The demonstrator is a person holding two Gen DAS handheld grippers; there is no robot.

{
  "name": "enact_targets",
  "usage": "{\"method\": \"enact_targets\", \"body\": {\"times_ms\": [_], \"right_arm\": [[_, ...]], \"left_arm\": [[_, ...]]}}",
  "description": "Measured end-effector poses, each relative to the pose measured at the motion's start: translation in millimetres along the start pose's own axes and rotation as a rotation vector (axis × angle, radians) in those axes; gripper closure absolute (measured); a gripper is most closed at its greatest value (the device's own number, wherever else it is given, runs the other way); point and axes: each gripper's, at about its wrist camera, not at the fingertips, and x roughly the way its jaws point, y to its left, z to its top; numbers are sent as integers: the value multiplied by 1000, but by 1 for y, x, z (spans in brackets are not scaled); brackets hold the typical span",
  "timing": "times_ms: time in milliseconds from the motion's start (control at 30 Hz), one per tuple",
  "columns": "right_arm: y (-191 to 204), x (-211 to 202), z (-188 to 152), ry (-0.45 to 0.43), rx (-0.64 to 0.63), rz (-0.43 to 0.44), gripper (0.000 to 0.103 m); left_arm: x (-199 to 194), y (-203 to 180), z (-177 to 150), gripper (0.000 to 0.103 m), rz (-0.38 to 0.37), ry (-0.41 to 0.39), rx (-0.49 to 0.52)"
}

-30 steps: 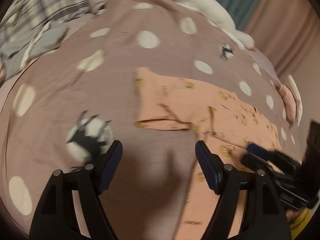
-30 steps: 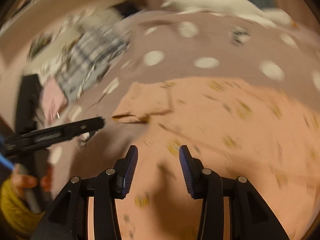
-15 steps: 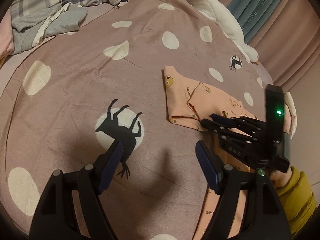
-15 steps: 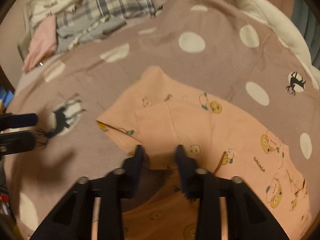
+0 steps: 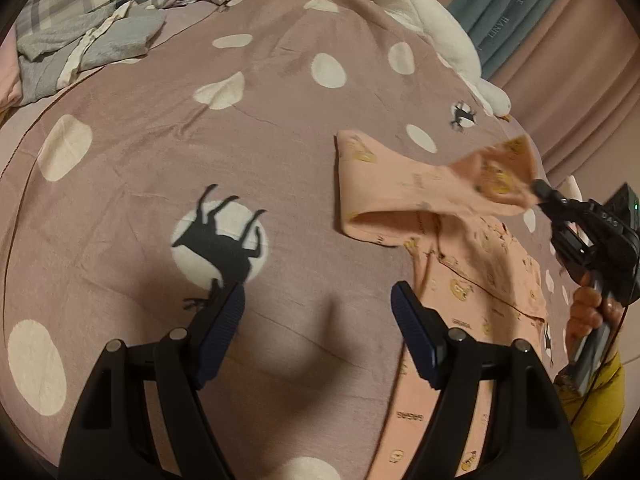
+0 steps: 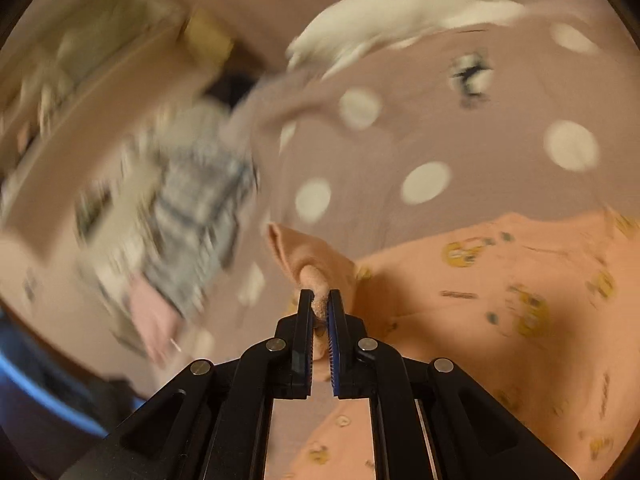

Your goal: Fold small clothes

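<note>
Sleeve pinched and lifted for the fold

Peach pyjama top [image 5: 472, 280] lies spread on the bed [image 5: 160, 120], over a mauve cover with white spots, toward the right side in the left wrist view. The right gripper [image 6: 320, 304] has just been closing, and its fingers [image 6: 305, 320] are now clamped on a bunched edge of the peach cloth, which looks like the sleeve or side flap. In the left wrist view that flap [image 5: 492, 176] is raised off the bed and stretched toward the person's right hand [image 5: 586, 312]. The left gripper [image 5: 318, 308] hangs over bare cover just beside the garment's near edge, its fingers standing wide apart with nothing between them.

The step in hand appears to be carrying the flap across the body of the top. To do it well, keep the pinch firm and the cloth taut enough not to sag, bring it low across, and lay it so the edges line up. The free left gripper could pin the near hem so the garment does not drag.

No box or basket is in view. Other clothes [image 5: 88, 44] lie loose in a heap at the far corner of the bed.
</note>
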Motion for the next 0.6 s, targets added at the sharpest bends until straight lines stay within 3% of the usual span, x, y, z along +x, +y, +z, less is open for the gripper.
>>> {"method": "enact_targets", "body": {"times_ms": [200,433,600], "right_arm": [[-45,-76,-7,-145,118,-25,95],[-92,-111,-23,-220,251,-69,95],[-109,-134,-29,-307,312,-40,95]], "left_arm": [[-3,-23,-5,27,-4,10,62],[-2,-43,-12,27,-10,31,107],[-1,-52,-16,27,-6,44,126]]}}
